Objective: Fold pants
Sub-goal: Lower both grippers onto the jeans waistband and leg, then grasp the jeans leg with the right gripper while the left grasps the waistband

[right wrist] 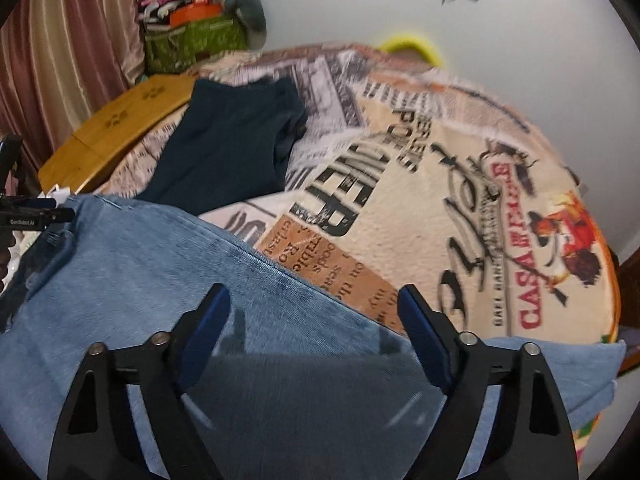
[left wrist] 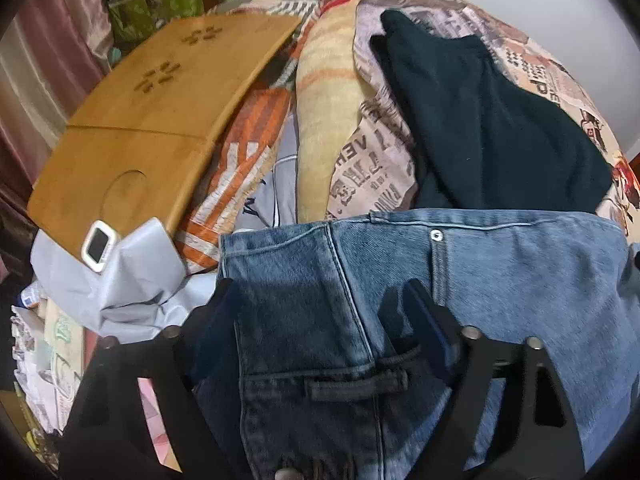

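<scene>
Left wrist view: newsprint-patterned bed blanket [left wrist: 372,168] across upper centre and right; faded blue denim jeans [left wrist: 500,272] filling lower centre and right, spread flat on the blanket; bamboo-coloured wooden lap desk [left wrist: 132,128] at upper left; dark teal folded garment [left wrist: 500,128] upper right, just above the jeans; left gripper [left wrist: 320,300] released, jaws spread astride the waistband. Right wrist view: right gripper [right wrist: 312,304] likewise released, low over pale denim at bottom centre.
</scene>
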### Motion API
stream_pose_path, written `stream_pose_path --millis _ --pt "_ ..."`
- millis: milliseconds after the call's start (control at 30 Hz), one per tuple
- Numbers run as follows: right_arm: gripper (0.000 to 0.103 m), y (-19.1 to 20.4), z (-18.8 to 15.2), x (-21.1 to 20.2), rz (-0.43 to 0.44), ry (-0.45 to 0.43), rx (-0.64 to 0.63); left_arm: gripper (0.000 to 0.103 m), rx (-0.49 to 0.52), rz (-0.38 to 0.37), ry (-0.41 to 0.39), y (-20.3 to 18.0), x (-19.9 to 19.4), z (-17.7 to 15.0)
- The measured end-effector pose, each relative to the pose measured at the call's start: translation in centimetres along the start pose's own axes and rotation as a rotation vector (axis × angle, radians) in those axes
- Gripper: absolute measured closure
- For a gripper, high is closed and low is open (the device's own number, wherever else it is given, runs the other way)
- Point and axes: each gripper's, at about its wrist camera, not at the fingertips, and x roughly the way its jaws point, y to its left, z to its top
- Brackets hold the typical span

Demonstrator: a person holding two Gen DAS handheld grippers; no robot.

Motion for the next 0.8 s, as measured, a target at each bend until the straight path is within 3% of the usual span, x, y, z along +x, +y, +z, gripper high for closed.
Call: stream_pose_path --millis 133,200,300,367,433,500,667,800 --pt "0.041 0.5 -0.1 2.5 0.026 0.058 -0.026 0.030 0.020 0.011 0.020 -0.1 1.4 0.3" --pt "0.043 0.5 -0.2 2.7 0.029 0.053 -0.022 0.045 0.028 -0.005 0.033 -0.3 1.8 0.5" --pt "0.057 0.5 -0.4 2.5 0.060 0.056 -0.021 0.063 0.021 -0.040 0.046 -0.7 2.3 0.7" --pt "0.065 0.8 -0.4 2.5 0.055 0.059 -0.037 0.071 0.026 -0.034 0.043 -1.2 2.2 0.7" --pt "0.082 1.3 -0.6 2.6 0.058 0.063 -0.058 0.081 0.025 -0.007 0.040 -1.5 2.1 0.6" --pt "0.092 1.6 -0.7 2.5 0.057 0.063 -0.063 0.088 0.003 -0.005 0.030 -1.2 1.7 0.7" --pt "0.097 2.2 -0.8 1.6 0.002 0.023 -0.095 0.096 -0.005 0.036 -0.060 -1.7 -1.5 1.7" --pt "0.097 1.2 0.6 -1.4 -0.045 -0.071 -0.048 0.097 0.014 0.033 -0.156 -2.1 -5.8 2.7"
